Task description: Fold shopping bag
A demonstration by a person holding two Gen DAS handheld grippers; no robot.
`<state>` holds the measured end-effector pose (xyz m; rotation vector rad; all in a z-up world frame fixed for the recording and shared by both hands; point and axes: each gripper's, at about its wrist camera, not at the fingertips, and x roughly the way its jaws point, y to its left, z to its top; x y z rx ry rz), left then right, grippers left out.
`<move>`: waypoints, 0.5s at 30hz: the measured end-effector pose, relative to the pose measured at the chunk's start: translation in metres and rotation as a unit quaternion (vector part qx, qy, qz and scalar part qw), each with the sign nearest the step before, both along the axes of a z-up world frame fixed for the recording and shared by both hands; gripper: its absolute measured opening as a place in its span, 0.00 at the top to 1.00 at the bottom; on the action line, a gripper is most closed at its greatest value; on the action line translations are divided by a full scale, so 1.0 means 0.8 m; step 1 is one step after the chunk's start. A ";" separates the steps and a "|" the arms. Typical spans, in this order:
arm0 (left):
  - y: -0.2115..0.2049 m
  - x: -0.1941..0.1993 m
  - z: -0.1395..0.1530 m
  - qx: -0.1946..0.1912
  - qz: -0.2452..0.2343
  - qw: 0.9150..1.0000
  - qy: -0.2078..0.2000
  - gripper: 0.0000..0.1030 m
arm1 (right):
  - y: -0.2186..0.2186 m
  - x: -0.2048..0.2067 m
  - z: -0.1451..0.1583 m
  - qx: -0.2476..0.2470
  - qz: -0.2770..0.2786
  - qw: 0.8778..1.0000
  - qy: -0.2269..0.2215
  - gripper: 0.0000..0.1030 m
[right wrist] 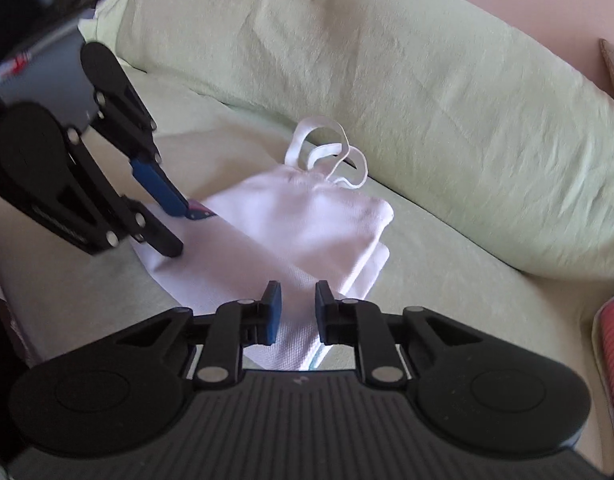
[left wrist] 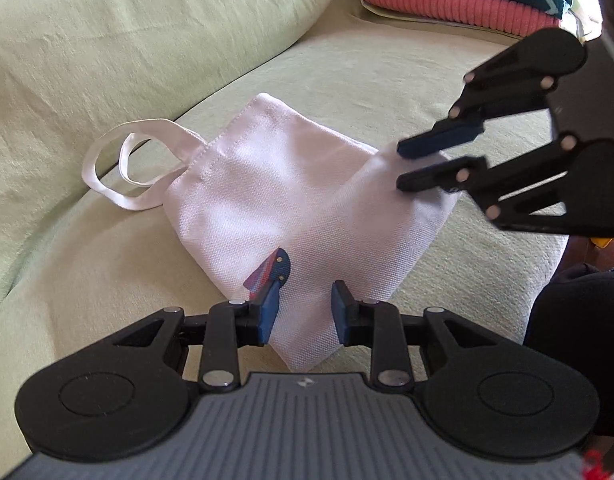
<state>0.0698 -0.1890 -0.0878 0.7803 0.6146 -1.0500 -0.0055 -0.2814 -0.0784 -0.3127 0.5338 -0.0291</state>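
Observation:
A white canvas shopping bag [left wrist: 267, 192] lies partly folded on a light green sofa seat, its two handles [left wrist: 123, 164] looped toward the back cushion. My left gripper [left wrist: 303, 308] is open just above the bag's near corner, where a small red and blue tag [left wrist: 263, 276] shows beside the left finger. My right gripper [left wrist: 399, 166] is open over the folded flap at the bag's right corner. In the right wrist view the bag [right wrist: 299, 224] lies ahead, the right gripper [right wrist: 297, 308] is open over its near edge, and the left gripper [right wrist: 183, 228] is open at the left corner.
A large green back cushion [left wrist: 139, 28] rises behind the bag. A stack of folded clothes, pink [left wrist: 459, 4] under dark teal, sits at the far right of the seat. The green sofa seat [left wrist: 87, 264] spreads around the bag.

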 end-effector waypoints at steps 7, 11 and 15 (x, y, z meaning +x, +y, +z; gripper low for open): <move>-0.003 -0.028 0.009 0.006 -0.014 0.997 -0.072 0.65 | -0.007 0.017 -0.017 0.007 0.003 1.000 -0.001 0.88; -0.007 -0.029 0.004 0.008 -0.014 0.998 -0.066 0.65 | -0.013 0.015 -0.021 0.030 0.000 1.000 -0.009 0.88; -0.001 -0.013 -0.007 -0.010 0.007 0.999 -0.040 0.65 | -0.016 0.016 -0.022 0.039 0.006 0.999 -0.007 0.89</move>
